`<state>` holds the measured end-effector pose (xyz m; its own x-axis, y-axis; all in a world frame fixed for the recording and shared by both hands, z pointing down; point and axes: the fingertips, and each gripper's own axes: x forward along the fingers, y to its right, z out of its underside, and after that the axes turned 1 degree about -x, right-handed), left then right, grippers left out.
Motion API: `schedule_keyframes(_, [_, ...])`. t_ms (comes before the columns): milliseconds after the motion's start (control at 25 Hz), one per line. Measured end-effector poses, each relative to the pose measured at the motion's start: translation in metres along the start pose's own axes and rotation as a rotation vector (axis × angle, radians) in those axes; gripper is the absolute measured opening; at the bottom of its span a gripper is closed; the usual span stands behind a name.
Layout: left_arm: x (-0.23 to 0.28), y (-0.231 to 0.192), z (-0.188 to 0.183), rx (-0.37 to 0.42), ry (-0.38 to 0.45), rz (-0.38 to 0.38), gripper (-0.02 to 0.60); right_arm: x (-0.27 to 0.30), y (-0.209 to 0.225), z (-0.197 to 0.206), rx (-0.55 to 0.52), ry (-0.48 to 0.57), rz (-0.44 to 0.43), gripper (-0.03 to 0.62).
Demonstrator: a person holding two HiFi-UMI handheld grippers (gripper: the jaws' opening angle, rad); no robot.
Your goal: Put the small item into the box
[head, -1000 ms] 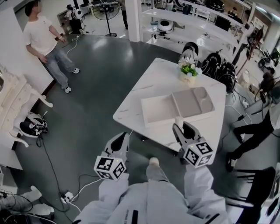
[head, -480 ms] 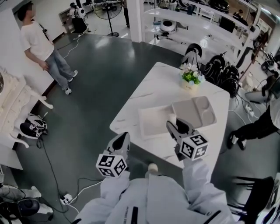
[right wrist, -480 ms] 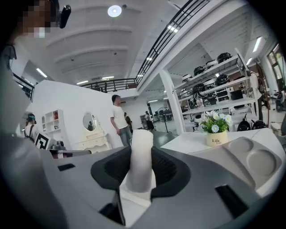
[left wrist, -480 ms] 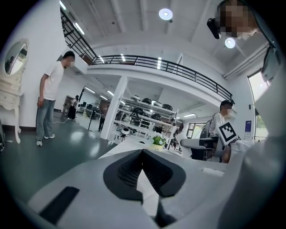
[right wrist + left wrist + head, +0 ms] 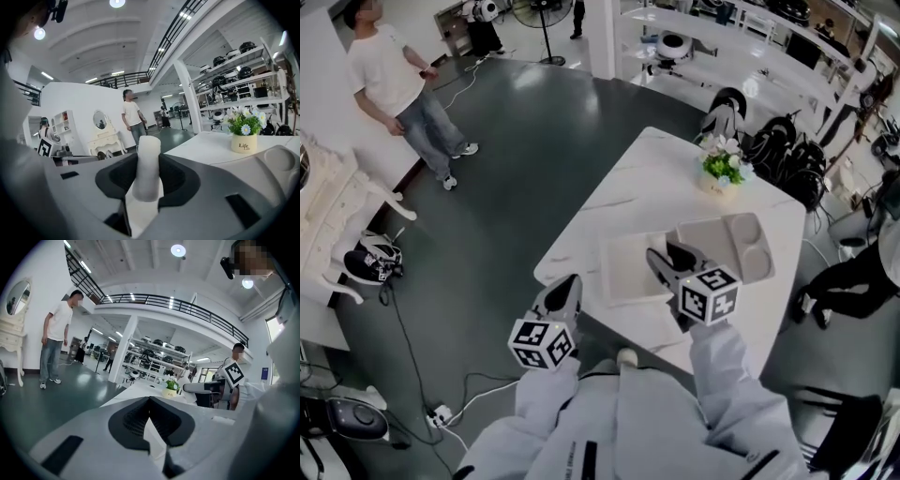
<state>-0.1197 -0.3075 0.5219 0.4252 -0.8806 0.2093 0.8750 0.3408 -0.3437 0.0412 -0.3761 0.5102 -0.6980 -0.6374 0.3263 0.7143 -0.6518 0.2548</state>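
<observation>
Head view looks down on a white marble-patterned table (image 5: 628,187), and both tools are at its near edge. The right gripper (image 5: 671,256) reaches over the table, above the place where a white flat rectangular box (image 5: 623,272) lies just beside a grey plastic tray with compartments (image 5: 741,246). From this view I cannot tell if the gripper is over the box or over the tray.

Right gripper view gives the grip clearly. The right gripper (image 5: 147,157) pinches a small white cylinder of soft-looking material (image 5: 144,178) between its black pads. The cylinder stands upright and its rounded top rises above the jaws. So the small item is in the gripper, over the table, and not in the box. Behind it are a cream pot with small flowers and green leaves (image 5: 244,140) and one round compartment of the grey tray (image 5: 279,159).

The left gripper (image 5: 567,284) hangs beside the table edge, over the dark floor (image 5: 506,178). In the left gripper view, the left gripper (image 5: 150,401) has its jaws pressed together at the tips, and no object is between them.

A person in a white T-shirt and jeans (image 5: 398,89) stands well apart from the table.
</observation>
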Motion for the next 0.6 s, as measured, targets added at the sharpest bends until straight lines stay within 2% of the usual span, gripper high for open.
schedule_keyframes(280, [0.020, -0.018, 0.006, -0.046, -0.044, -0.011, -0.002, 0.041, 0.010, 0.021, 0.011, -0.142, -0.029, 0.126])
schedule_keyframes(480, [0.032, -0.029, 0.016, -0.081, -0.090, -0.006, -0.002, 0.062, 0.017, 0.041, -0.003, -0.239, -0.010, 0.126])
schedule_keyframes(600, [0.040, -0.037, 0.026, -0.106, -0.126, -0.005, -0.002, 0.074, 0.018, 0.060, -0.010, -0.327, -0.033, 0.126])
